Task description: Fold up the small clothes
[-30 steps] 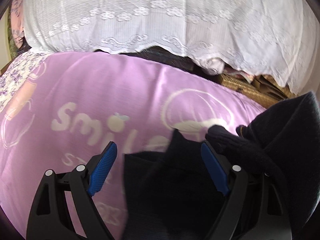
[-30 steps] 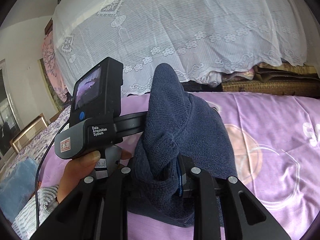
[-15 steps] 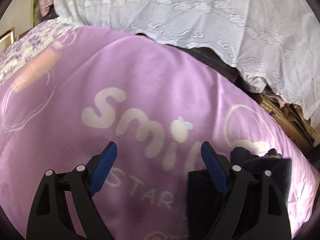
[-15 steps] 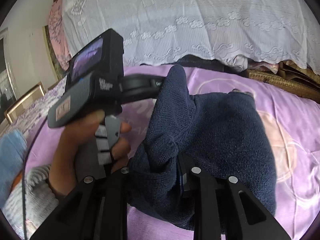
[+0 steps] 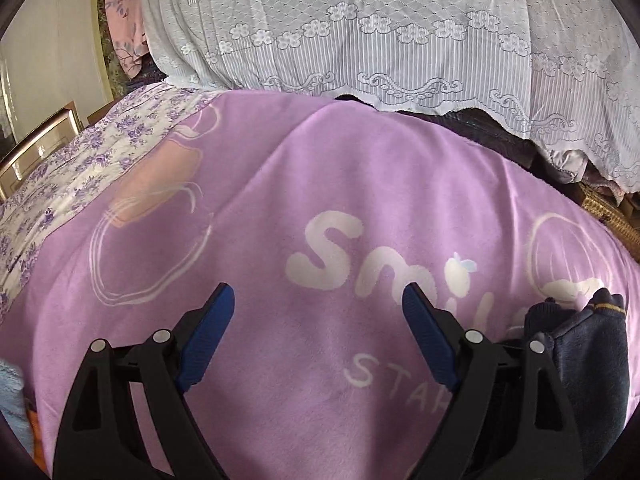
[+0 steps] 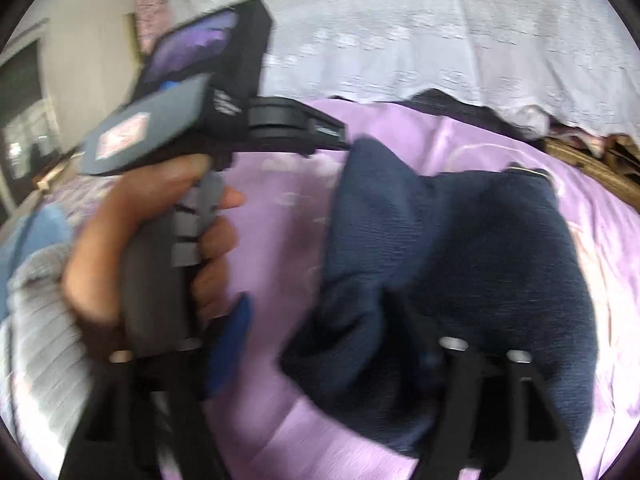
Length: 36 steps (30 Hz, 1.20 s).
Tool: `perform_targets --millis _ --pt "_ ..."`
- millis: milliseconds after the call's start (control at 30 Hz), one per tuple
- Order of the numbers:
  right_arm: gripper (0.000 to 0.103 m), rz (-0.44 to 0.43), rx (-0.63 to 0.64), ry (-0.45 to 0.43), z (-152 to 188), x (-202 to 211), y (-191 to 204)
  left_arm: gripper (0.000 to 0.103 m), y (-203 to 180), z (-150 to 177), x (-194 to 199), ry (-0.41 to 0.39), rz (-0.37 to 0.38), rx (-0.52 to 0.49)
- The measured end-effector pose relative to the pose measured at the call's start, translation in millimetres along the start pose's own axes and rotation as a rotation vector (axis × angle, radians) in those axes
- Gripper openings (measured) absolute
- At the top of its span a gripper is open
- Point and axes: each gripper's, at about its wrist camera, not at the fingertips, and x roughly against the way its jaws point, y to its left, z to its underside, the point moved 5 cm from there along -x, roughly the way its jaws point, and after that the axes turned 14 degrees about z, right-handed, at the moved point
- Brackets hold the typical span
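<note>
Navy knit garment lies bunched on purple blanket, partly folded. Right hand-held gripper jaws just sprang apart — garment between them, released. Left hand-held gripper spread, empty — garment to its right, right hand nearer.

A bed carried a purple "Smile" blanket. A navy knit garment lay crumpled directly on it.

Dark navy knitted garment, bunched and partly folded, lying on the purple blanket, thin yellowish stripe at one edge
</note>
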Motion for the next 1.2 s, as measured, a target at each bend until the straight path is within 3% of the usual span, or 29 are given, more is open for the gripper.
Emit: perform_targets --millis 133,233,267,333,367,400,500,633,700,767,833,900,1033,1200 --pt "0.083 -0.046 -0.031 -0.086 5.8 37.6 -15.0 0.084 -0.8 -0.5 22.0 -0.026 0.012 -0.009" --pt "0.082 -0.09 -0.121 -0.138 6.8 64.7 -42.0 0.084 -5.5 2.4 43.1 -0.036 0.073 -0.01" --pt "0.078 -0.102 -0.167 -0.163 6.6 75.3 -55.6 0.084 -8.2 3.8 47.2 -0.036 0.091 -0.014" --pt "0.057 -0.083 -0.218 -0.192 4.5 86.4 -75.8 0.085 -23.0 13.9 61.1 -0.025 0.166 -0.046" --pt "0.04 -0.048 -0.234 -0.194 2.8 89.0 -85.3 0.087 -31.0 19.1 65.3 -0.018 0.191 -0.068" --pt "0.029 -0.008 -0.252 -0.186 -0.1 88.3 -96.5 0.087 -40.8 26.1 70.8 -0.011 0.216 -0.1" --pt "0.021 0.007 -0.323 -0.161 -5.1 80.5 -117.8 0.089 -71.3 52.1 86.0 -0.005 0.256 -0.197" --pt "0.017 -0.019 -0.375 -0.081 0.1 45.7 -132.9 0.094 -94.0 86.8 77.5 0.036 0.174 -0.317" --pt "0.0 -0.036 -0.423 -0.044 18.3 26.5 -143.6 0.097 -92.9 110.5 48.9 0.11 0.089 -0.355" --pt "0.0 -0.099 -0.472 -0.014 34.1 12.6 -153.8 0.099 -86.5 120.7 44.0 0.056 0.076 -0.314" --pt "0.0 -0.149 -0.51 0.005 36.9 9.1 -159.6 0.099 -91.7 120.4 49.1 0.046 0.041 -0.358" --pt "0.0 -0.131 -0.482 -0.008 37.9 8.7 -155.6 0.099 -90.6 122.8 49.9 0.032 0.037 -0.355" --pt "0.0 -0.107 -0.463 -0.01 35.0 12.8 -152.8 0.098 -78.0 113.9 63.4 0.078 0.128 -0.233" --pt "0.005 -0.031 -0.441 -0.057 6.2 35.9 -161.8 0.098 -87.2 90.9 91.9 -0.006 0.239 -0.191"
